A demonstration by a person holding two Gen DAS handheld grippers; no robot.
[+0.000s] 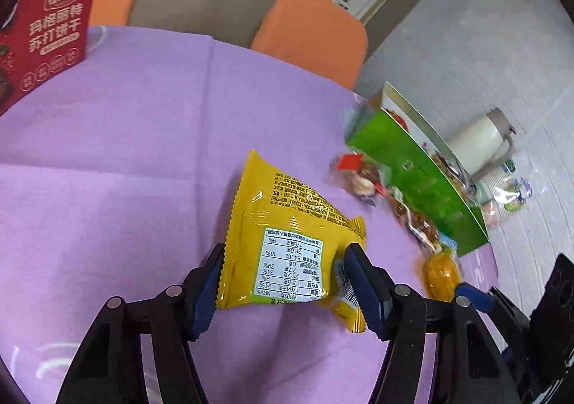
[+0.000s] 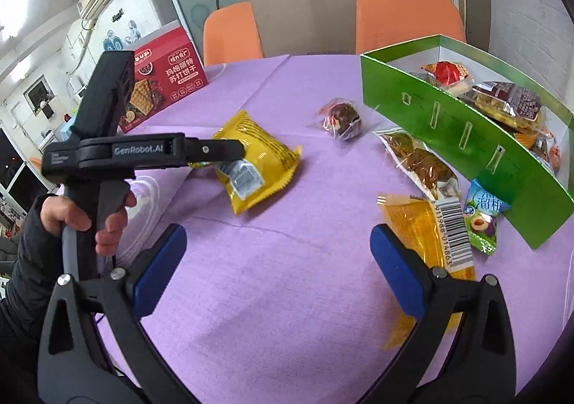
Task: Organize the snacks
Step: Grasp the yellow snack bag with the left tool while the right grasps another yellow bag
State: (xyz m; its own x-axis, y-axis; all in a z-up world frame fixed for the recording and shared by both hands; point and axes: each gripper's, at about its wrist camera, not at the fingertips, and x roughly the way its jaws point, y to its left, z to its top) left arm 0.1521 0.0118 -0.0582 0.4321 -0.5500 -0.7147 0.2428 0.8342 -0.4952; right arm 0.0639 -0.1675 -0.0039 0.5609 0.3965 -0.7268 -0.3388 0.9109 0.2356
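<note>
Left gripper [image 1: 287,282] pinching yellow packet [image 1: 287,224] mid-table for transfer to green box [image 2: 466,124]; right gripper [image 2: 280,271] spread, empty

Even indoor light is filling both views, bright and soft, and the purple tablecloth [image 1: 143,138] is showing only faint shadows under the packets. Glare is glinting off the yellow packet [image 1: 283,224] and off the clear wrappers by the green box [image 2: 448,124] near the tablecloth's right edge. Motion blur is smearing those wrappers in the left wrist view, while the right wrist view is staying sharper. Fisheye distortion is bending the walls and chairs, and black vignetting is closing off every corner
</note>
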